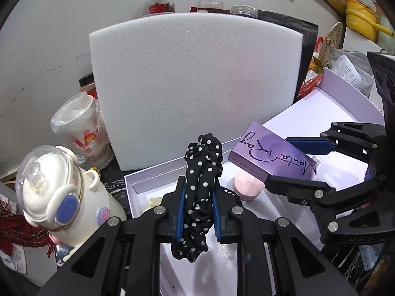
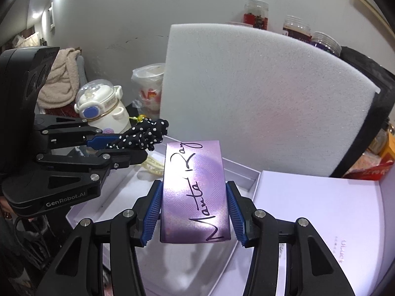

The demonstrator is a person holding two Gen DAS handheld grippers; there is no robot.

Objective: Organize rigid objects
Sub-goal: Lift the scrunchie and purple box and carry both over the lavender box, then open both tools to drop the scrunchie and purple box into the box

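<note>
My left gripper [image 1: 197,212] is shut on a black polka-dot scrunchie [image 1: 201,192], held above an open white box [image 1: 138,182]. It also shows in the right wrist view [image 2: 142,135]. My right gripper [image 2: 195,212] is shut on a purple "Manta Ray" carton [image 2: 195,192], held above the same box; the carton shows in the left wrist view [image 1: 271,155] at right. A pink round case [image 1: 246,185] and a cream item [image 1: 154,202] lie in the box. The box lid [image 2: 321,209] lies at right.
A tall white foam block [image 1: 195,86] stands just behind the box. A cream bottle with a domed lid [image 1: 64,192] and a bagged cup [image 1: 79,128] stand at left. Jars [image 1: 161,1] sit behind the foam. Clutter and a yellow pot [image 1: 363,17] are at right.
</note>
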